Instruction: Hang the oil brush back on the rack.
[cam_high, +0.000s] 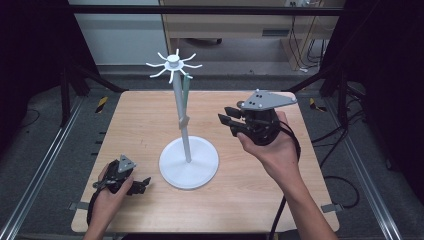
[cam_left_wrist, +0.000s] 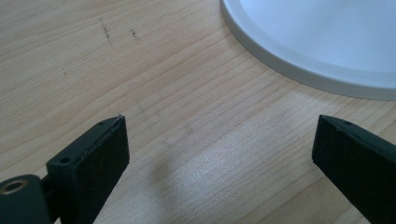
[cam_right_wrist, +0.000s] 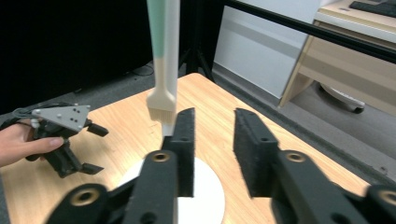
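A white stand (cam_high: 186, 135) with a round base (cam_high: 189, 162) and a crown of hooks (cam_high: 173, 64) rises from the middle of the wooden table. A brush (cam_high: 185, 95) with a green handle and a cream head hangs beside the pole. My right gripper (cam_high: 226, 116) is held in the air to the right of the pole, pointing at it. In the right gripper view its jaws (cam_right_wrist: 212, 116) stand apart with nothing between them, and the brush head (cam_right_wrist: 161, 105) hangs just beyond the left jaw. My left gripper (cam_high: 142, 184) rests low at the near left, open (cam_left_wrist: 219, 123) over bare wood.
The stand's base rim (cam_left_wrist: 299, 70) lies just ahead of the left gripper. The table (cam_high: 250, 190) is ringed by a dark frame, with rails on the floor at both sides. A desk and cables stand behind the table.
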